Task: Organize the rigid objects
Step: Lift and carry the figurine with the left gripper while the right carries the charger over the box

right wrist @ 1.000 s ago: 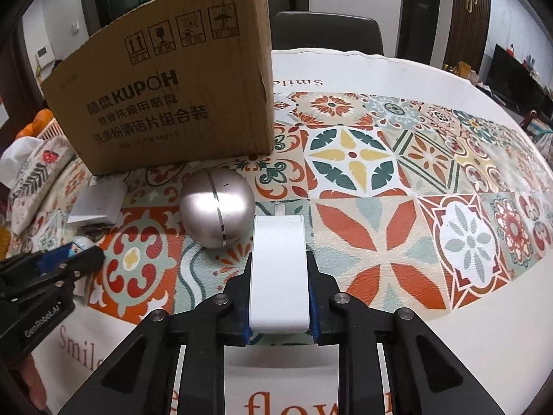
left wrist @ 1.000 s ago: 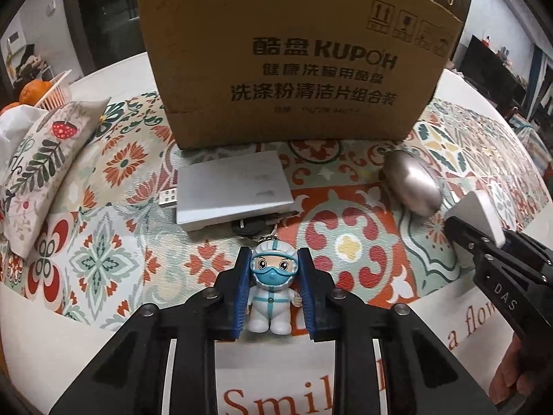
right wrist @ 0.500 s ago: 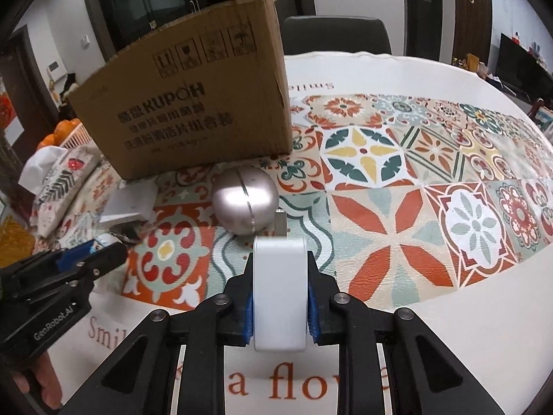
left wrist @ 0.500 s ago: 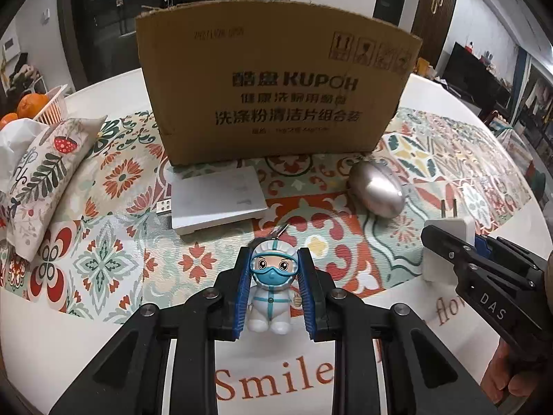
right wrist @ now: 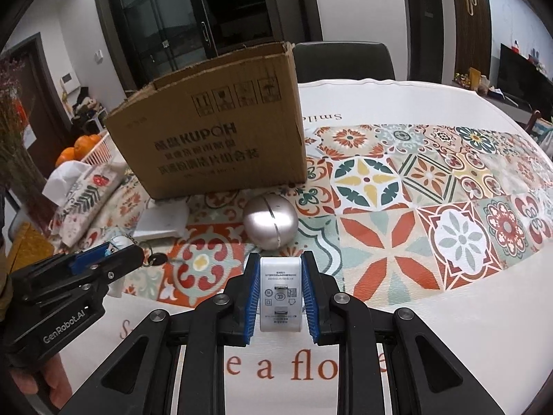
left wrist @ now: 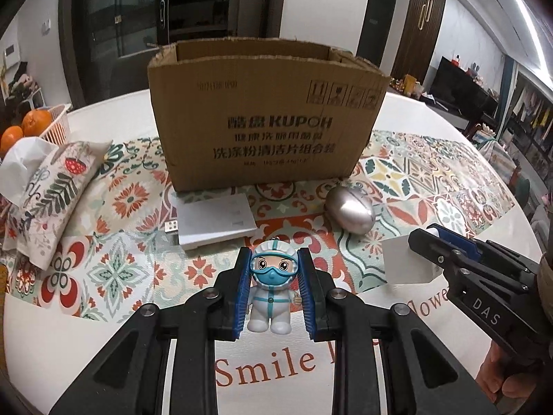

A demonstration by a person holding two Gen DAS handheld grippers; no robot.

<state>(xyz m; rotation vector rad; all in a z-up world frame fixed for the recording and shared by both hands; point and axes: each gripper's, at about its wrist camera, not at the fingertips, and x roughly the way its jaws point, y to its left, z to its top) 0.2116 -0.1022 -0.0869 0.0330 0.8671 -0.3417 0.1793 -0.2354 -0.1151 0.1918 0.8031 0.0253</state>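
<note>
tissue pouch (left wrist: pixel 52 193) left | oranges (left wrist: pixel 34 122) in basket (left wrist: pixel 57 124) | chair (right wrist: pixel 342 62) behind table (right wrist: pixel 432 328)

A round white worktop (right wrist: pixel 432 328) is covered by a patterned tile-print cloth (right wrist: pixel 414 214). Behind it, dark glass-fronted cabinets (right wrist: pixel 179 20) are set against white walls, and a dark chair (right wrist: pixel 342 62) is drawn up. A television (right wrist: pixel 528 83) (screen dark) is seen at right beside a brown door (left wrist: pixel 420 24).
</note>
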